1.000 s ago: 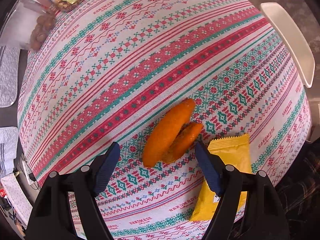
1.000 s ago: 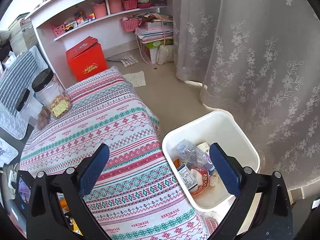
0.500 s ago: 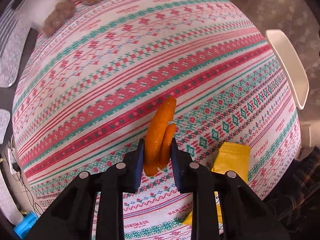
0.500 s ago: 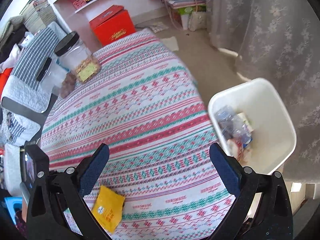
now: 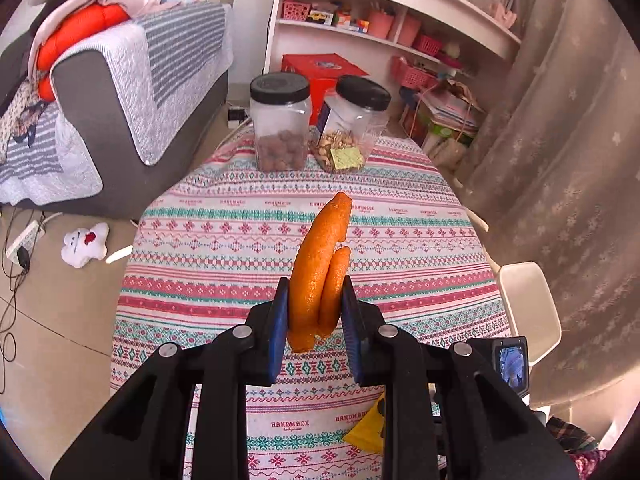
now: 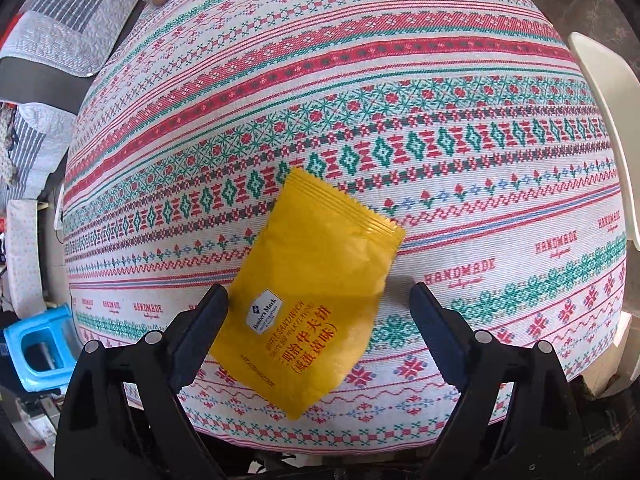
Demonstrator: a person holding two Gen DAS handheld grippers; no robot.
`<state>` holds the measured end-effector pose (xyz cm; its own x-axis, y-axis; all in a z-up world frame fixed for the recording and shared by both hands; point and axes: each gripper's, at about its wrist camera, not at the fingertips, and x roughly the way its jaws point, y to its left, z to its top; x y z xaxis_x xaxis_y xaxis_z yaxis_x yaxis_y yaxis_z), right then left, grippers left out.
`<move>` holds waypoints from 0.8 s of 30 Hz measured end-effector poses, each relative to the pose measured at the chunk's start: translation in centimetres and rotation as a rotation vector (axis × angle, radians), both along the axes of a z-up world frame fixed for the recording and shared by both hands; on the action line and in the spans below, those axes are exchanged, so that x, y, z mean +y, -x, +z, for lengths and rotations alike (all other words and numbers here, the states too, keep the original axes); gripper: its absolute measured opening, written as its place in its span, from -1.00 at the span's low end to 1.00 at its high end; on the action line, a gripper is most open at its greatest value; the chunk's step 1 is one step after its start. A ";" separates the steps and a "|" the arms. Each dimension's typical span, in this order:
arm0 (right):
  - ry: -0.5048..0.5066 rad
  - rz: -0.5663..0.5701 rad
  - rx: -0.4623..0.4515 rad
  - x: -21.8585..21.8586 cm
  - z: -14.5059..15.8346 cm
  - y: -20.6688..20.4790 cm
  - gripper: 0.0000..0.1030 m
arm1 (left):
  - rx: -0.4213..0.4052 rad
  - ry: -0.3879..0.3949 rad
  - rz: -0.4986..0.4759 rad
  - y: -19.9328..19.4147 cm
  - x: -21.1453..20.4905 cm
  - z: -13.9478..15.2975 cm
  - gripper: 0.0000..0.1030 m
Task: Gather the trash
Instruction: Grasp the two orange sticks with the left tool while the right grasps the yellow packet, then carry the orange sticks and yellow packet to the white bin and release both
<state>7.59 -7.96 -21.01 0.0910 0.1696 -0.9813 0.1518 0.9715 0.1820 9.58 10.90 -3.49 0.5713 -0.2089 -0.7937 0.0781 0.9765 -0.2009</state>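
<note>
A: Orange peel [image 5: 318,272]?
B: Pinched in the left gripper [image 5: 314,316], lifted above the tablecloth [image 5: 224,240].
A: Yellow wrapper [image 6: 316,280]?
B: Flat on the cloth, between the right gripper's [image 6: 318,320] wide-spread fingers, ungrasped.

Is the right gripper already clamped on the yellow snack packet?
No, the right gripper is open, its fingers either side of the yellow snack packet, which lies flat on the tablecloth.
</note>
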 end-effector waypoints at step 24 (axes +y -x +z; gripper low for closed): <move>-0.064 -0.063 -0.455 -3.2 9.5 -8.5 -0.23 | 0.008 0.088 0.158 -2.5 3.2 -3.3 -0.52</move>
<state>16.13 -11.12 -11.54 0.5218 0.2092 -0.8270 0.1005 0.9476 0.3032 12.12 14.10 -6.75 0.5962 -0.1855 -0.7811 -0.0773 0.9551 -0.2859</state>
